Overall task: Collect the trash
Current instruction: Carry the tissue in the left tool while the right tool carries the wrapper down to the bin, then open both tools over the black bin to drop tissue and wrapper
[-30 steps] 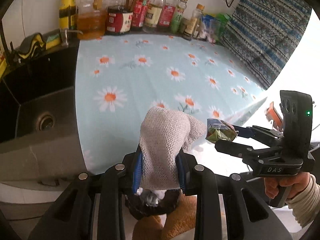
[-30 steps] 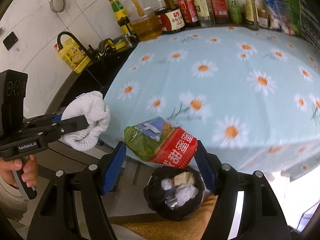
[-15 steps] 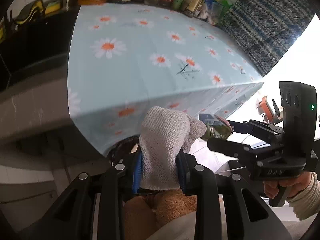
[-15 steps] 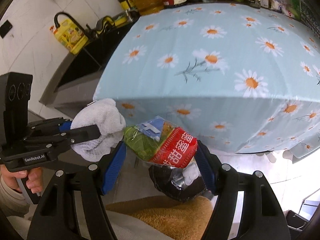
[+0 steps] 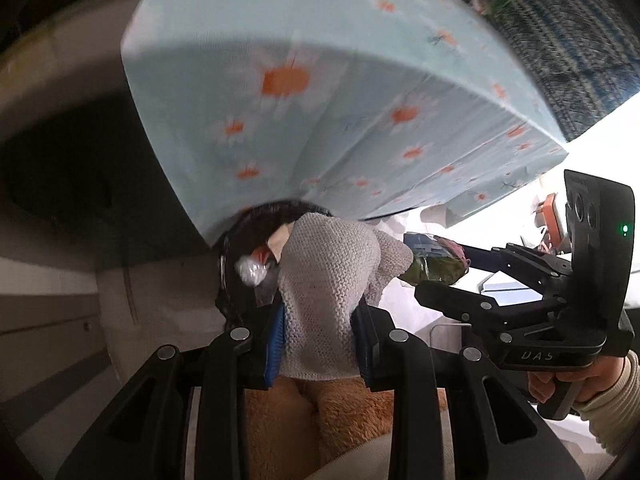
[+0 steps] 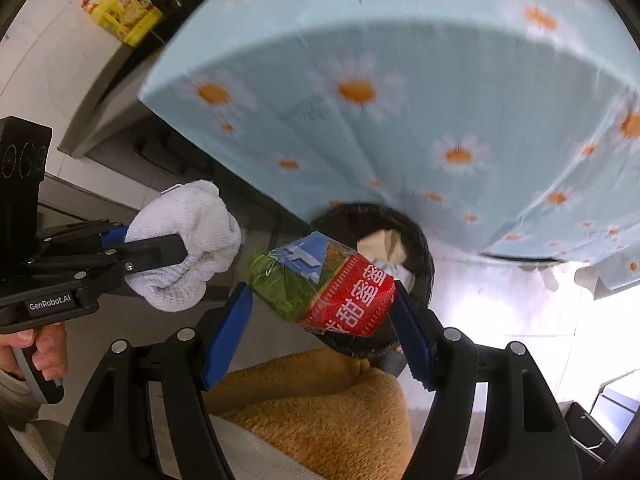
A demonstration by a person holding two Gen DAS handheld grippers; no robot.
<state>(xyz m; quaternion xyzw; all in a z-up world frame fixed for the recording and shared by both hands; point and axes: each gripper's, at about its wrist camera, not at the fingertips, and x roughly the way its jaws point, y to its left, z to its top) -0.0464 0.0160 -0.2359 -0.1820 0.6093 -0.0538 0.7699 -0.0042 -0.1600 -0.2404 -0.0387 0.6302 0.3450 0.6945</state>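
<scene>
One black bin [image 6: 424, 240] holds crumpled paper [image 6: 382, 245] and wrappers.

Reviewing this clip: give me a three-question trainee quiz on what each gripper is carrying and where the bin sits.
1. True or false: the left gripper is shut on a white knitted cloth.
2. What does the right gripper hold? A) a glass bottle B) a crumpled snack wrapper C) nothing
3. Fill in: the black trash bin stands on the floor, partly under the hanging edge of the daisy-print ____.

Key: 1 true. 2 B, red, green and blue, pinched between the blue pads. 3 tablecloth; the bin already holds crumpled paper.
</scene>
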